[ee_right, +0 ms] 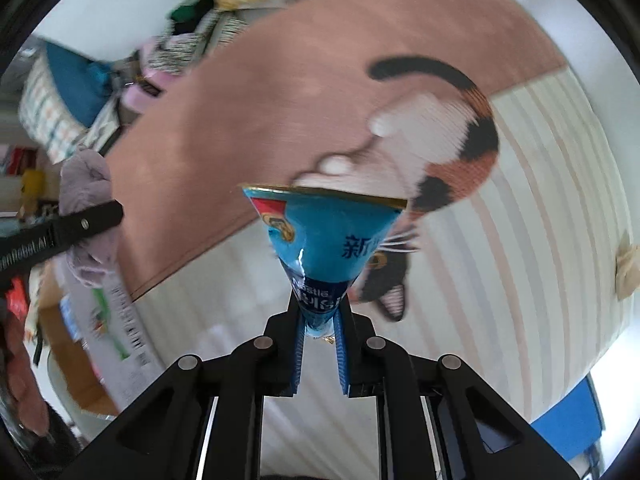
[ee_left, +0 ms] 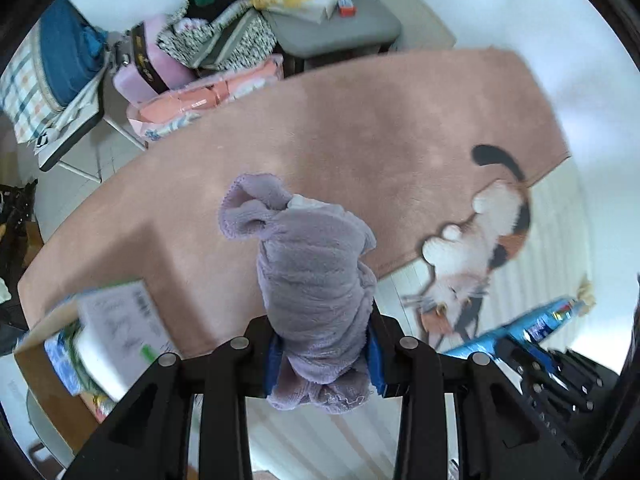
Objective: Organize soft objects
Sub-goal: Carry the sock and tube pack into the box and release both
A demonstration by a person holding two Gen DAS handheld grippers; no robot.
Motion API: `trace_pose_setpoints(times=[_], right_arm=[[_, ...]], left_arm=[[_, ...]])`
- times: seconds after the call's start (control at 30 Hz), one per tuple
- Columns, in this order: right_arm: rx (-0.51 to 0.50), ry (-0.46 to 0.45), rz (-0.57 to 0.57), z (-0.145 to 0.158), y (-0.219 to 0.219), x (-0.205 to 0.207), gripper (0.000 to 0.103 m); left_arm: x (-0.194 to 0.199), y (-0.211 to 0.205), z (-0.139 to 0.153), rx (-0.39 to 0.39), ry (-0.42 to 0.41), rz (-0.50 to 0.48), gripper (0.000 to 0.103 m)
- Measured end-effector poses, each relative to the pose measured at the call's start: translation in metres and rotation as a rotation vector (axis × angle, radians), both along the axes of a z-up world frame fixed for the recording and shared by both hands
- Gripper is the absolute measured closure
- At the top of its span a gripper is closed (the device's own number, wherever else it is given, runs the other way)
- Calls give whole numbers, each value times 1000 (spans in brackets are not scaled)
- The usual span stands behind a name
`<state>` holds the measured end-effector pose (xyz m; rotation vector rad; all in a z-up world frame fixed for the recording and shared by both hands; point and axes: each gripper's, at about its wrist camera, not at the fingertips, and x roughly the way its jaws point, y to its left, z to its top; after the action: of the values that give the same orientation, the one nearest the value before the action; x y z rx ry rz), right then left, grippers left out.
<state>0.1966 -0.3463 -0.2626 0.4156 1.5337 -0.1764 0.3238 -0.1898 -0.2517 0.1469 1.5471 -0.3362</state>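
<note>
My left gripper point(ee_left: 322, 350) is shut on a bunched lilac fleece cloth point(ee_left: 312, 276) and holds it up above the pink blanket point(ee_left: 360, 128). My right gripper point(ee_right: 320, 326) is shut on the lower end of a blue snack bag point(ee_right: 324, 236), which fans out upward. The blue bag also shows at the lower right of the left wrist view point(ee_left: 520, 330). The lilac cloth, with the left gripper across it, also shows at the left of the right wrist view point(ee_right: 86, 184).
A cardboard box point(ee_left: 44, 360) with printed packs sits at lower left. A cat print point(ee_left: 480, 240) lies on the striped sheet point(ee_right: 540, 200). Bags, a pink case point(ee_left: 148, 68) and a grey table point(ee_left: 340, 28) stand beyond the blanket.
</note>
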Motion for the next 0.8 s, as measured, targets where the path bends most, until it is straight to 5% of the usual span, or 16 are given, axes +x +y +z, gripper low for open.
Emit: trace_pose_setpoints(times=[0.2,0.47,0.63,0.8], right_arm=[[72,-89,135,60,45,3,89],[150,-127,390,119,177,1,89],[162,-42,529,119,261,4,89],[117,114,623,81,330,16,89]], left_arm=[[-47,81,64,-49,-98,87,72],[-103,227,90,9,-169,265,72],[-131,314,78,64,-132,382,72],[-135,373,48,79,-65,473,72]])
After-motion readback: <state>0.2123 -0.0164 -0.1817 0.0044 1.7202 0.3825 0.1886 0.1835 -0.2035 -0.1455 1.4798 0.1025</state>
